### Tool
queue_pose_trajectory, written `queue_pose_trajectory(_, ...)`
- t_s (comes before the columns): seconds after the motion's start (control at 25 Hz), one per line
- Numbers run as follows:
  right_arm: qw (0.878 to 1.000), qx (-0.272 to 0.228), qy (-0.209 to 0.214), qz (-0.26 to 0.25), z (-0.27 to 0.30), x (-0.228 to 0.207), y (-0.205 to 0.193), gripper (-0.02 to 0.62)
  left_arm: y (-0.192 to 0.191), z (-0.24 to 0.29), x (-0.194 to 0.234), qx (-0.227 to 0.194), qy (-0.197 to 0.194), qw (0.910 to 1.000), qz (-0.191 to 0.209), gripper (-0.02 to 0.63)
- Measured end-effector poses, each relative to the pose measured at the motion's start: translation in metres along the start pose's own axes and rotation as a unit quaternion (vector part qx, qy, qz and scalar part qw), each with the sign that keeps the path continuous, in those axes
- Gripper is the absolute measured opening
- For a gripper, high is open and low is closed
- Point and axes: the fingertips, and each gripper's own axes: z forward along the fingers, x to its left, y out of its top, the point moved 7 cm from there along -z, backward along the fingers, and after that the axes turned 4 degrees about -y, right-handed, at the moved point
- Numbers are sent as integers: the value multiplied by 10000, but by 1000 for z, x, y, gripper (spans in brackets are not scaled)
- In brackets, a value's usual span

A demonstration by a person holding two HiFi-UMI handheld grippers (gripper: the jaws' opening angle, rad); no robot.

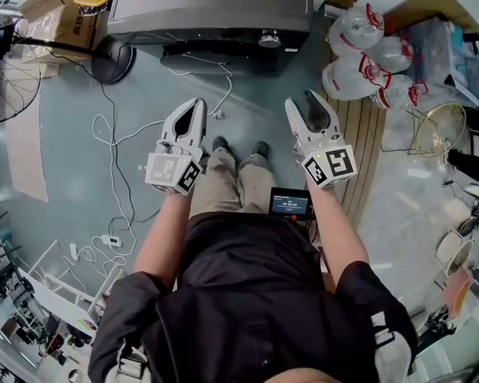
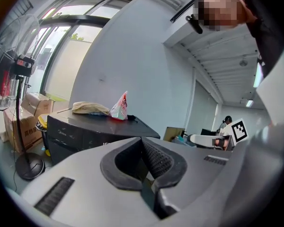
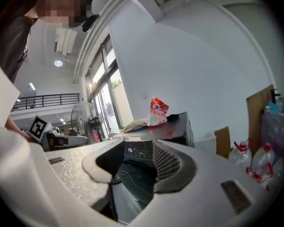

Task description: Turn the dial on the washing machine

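The person's dark shirt [image 1: 247, 294] fills the near part of the head view, with both bare forearms held forward and down at waist height, and a small lit screen [image 1: 290, 206] at the right hip. The left gripper [image 1: 195, 107] points away toward the far side, its marker cube [image 1: 174, 172] on top. Its fingers are drawn together at the tips, and the padded hollow behind them is empty. It touches nothing.

The right gripper [image 1: 311, 102] is level with it, on the right, pointing the same way. Its fingers stand partly apart with nothing between them, and the machine's front panel shows through the gap.

The washing machine [image 1: 215, 10] stands on the far side of the grey floor, well apart from both grippers. Its dial [image 1: 269, 38] is a round knob on the front edge, right of centre, closer to the right gripper's line than the left's. A red-and-white bag [image 2: 119, 107] and a folded cloth [image 2: 90, 108] lie on its lid.

A standing fan [image 1: 8, 86] is at far left, and white cables [image 1: 112, 150] trail over the floor. Clear water bottles [image 1: 367, 62] cluster at far right.
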Motion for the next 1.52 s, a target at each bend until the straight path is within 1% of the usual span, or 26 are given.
queue_pose_trajectory(0.16,9998,-124,-28,-128,16,-8,-7,204,-19,11,8,37,-37,10000,-76,-6)
queue_pose_trajectory(0.36,9996,-202,-119,-137,45,-14,-25,221,-42,29,26,73,-130,9998,-101,-6)
queue_pose_trajectory(0.48,9994,-177,-107,-277,62,-12,-35,235,-56,37,32,90,-150,9997,-194,-6)
queue_pose_trajectory(0.6,9987,-38,-106,-495,78,-10,-48,264,-68,46,37,129,-227,9993,-263,-6)
queue_pose_trajectory(0.72,9972,-9,-300,-681,93,-11,-55,279,-79,56,45,103,-293,9989,-343,-6)
queue_pose_trajectory(0.92,9940,-58,-746,-801,116,-19,-64,282,-95,75,55,48,-450,9981,-415,-6)
queue_pose_trajectory(1.04,9929,-132,-896,-771,133,-24,-71,282,-102,87,61,46,-628,9972,-400,-6)
queue_pose_trajectory(1.16,9924,-151,-946,-778,147,-23,-77,282,-108,94,65,51,-772,9965,-322,-6)
queue_pose_trajectory(1.28,9917,-183,-1009,-777,158,-25,-81,282,-115,100,69,48,-824,9961,-321,-6)
queue_pose_trajectory(1.52,9874,-162,-1409,-705,168,-35,-87,282,-130,103,72,124,-912,9948,-444,-6)
